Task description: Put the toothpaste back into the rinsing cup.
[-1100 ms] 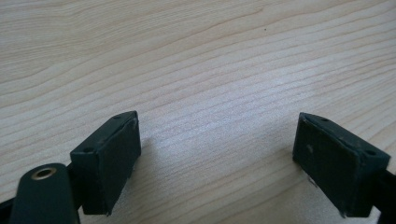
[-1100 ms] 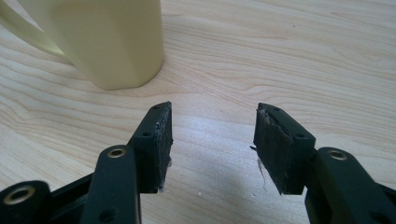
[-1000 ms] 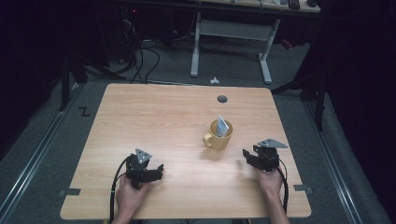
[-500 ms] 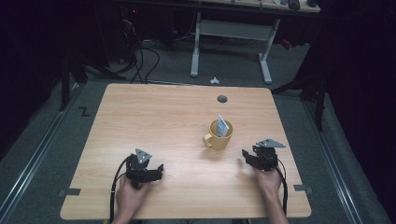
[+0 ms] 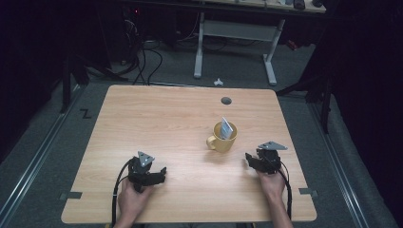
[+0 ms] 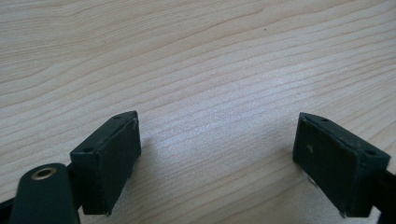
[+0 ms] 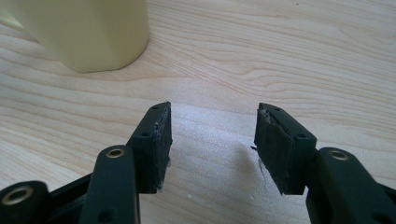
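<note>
Right gripper view: open tool [image 7: 212, 144] near mug [image 7: 88, 32].

My left claw [image 5: 160, 174] sits low near my side, jaws spread wide with nothing between them. My right claw [image 5: 249, 159] sits opposite, jaws parted and empty, both hands gripping from behind.
</note>
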`<state>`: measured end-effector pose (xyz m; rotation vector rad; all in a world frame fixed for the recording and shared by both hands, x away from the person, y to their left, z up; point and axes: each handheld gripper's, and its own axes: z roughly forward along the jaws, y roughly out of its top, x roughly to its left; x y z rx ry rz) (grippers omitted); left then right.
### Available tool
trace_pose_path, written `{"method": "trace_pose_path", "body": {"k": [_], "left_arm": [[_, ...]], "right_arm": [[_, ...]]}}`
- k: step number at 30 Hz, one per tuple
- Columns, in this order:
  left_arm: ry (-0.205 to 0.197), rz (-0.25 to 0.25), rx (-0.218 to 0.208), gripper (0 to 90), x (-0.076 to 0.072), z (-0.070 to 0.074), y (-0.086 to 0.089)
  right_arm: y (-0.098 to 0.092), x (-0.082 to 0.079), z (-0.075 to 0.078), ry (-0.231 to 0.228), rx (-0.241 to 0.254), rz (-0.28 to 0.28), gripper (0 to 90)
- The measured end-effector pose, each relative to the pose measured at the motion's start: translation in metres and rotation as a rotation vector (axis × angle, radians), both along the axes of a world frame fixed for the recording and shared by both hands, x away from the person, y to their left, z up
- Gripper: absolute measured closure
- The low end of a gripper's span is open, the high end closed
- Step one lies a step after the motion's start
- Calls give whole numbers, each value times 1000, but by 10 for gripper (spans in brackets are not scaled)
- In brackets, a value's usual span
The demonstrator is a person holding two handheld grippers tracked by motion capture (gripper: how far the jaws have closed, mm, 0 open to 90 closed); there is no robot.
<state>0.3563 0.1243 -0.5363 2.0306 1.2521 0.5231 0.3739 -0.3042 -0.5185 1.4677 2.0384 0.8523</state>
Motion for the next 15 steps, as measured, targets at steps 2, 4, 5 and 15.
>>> {"method": "trace_pose_path", "body": {"k": [2, 4, 5, 15], "left_arm": [[0, 0, 0, 153, 0, 0, 0], [0, 0, 0, 153, 0, 0, 0], [0, 0, 0, 154, 0, 0, 0], [0, 0, 0, 153, 0, 0, 0]], "right_arm": [[0, 0, 0, 1, -3, 1, 465], [0, 1, -1, 5, -4, 0, 464], [0, 1, -1, 6, -6, -1, 464], [-1, 4, -5, 22, -22, -10, 457]]}}
